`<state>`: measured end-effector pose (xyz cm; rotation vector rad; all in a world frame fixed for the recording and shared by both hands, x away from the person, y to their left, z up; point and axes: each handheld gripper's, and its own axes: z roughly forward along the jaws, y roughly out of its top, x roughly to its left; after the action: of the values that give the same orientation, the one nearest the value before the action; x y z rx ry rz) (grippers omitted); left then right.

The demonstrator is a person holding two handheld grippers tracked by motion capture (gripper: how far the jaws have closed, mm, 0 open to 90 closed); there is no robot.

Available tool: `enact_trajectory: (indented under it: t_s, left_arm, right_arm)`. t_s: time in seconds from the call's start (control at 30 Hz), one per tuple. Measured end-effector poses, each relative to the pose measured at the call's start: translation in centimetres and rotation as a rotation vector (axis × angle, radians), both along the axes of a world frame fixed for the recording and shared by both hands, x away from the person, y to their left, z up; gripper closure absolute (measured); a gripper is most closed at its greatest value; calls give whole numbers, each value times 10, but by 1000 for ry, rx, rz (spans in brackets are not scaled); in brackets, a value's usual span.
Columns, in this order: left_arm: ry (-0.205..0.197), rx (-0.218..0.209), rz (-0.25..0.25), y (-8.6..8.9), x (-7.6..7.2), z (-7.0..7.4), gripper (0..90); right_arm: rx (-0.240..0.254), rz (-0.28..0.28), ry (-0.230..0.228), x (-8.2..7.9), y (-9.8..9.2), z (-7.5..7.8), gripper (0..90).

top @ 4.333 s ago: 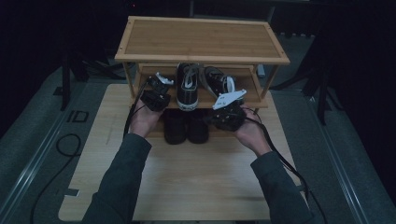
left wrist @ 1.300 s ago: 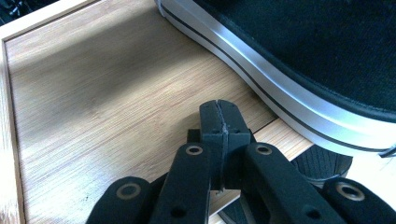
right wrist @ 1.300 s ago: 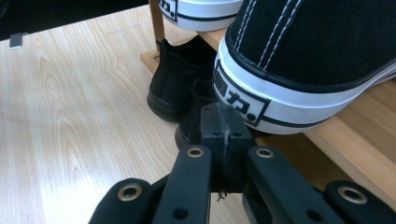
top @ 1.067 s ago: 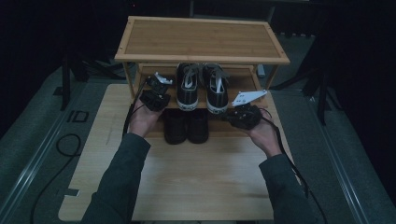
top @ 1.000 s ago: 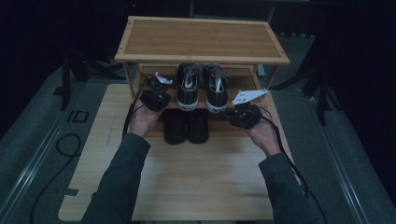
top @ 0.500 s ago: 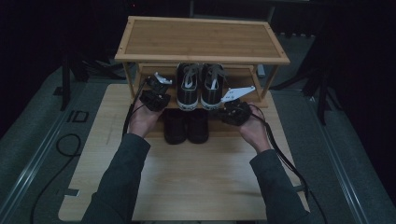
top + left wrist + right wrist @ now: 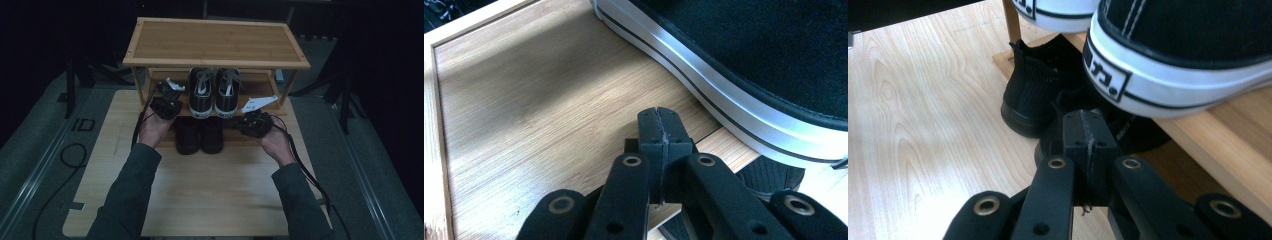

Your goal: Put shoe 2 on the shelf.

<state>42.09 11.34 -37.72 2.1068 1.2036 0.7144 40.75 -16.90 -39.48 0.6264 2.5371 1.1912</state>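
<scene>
Sneaker pair (image 7: 214,93) on rack's lower shelf (image 7: 280,110); second shoe pair (image 7: 199,135) below, on board (image 7: 210,185) before rack.

Your high view looked forward and down from above your side, taking in the whole shoe rack (image 7: 215,42) and the wooden board (image 7: 200,190). Your left gripper view rode low and close over the rack's lower shelf (image 7: 524,125), beside a sneaker's sole (image 7: 734,110). Your right gripper view sat just as near, facing the sneaker heels (image 7: 1158,80) and the black shoes (image 7: 1040,95). All three shared those sneakers.
</scene>
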Motion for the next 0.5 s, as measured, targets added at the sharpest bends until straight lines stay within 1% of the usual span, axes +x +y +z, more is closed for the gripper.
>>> enact_trajectory:
  t_s: [0.2,0.5]
  left_arm:
    - [-6,16,-5,-2,0,0,900]
    - [-6,10,-13,-4,2,0,900]
  right_arm:
    - [-8,0,6,-2,-4,-1,900]
    - [-24,1,9,-4,-5,-3,900]
